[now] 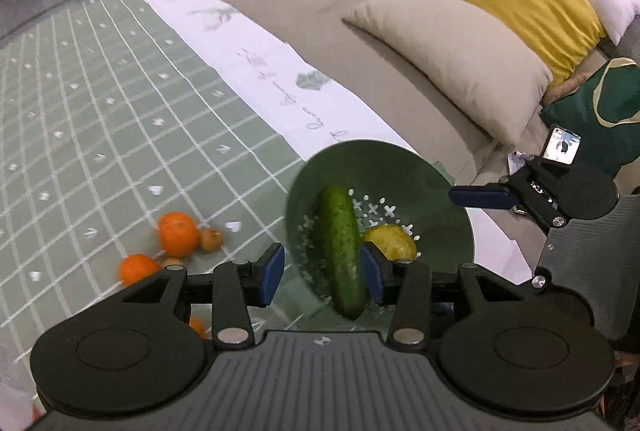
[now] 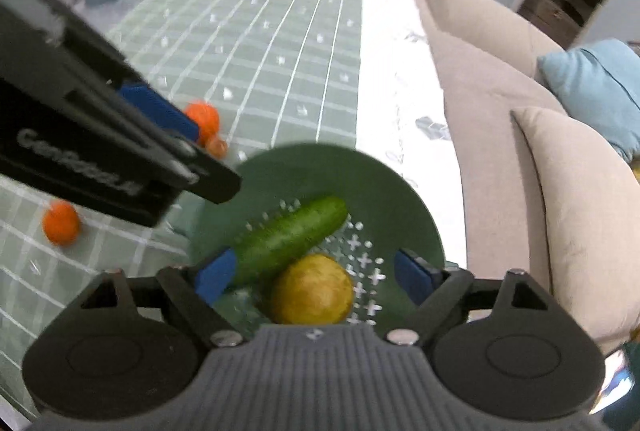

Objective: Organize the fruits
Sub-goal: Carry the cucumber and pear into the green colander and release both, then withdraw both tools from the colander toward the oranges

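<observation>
Left wrist: checked green tablecloth (image 1: 120,111) beside beige sofa (image 1: 360,43).

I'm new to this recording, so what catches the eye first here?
A green colander near the table's sofa-side edge holds a cucumber and a yellow fruit. Oranges lie loose on the checked cloth. Both the left gripper and right gripper hang open above.

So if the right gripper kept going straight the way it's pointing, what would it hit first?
Most likely the yellow fruit in the green colander: it sits almost centred between the open fingers of the right gripper, with the cucumber just to its left. Depth is hard to judge, so this is a best guess.
</observation>
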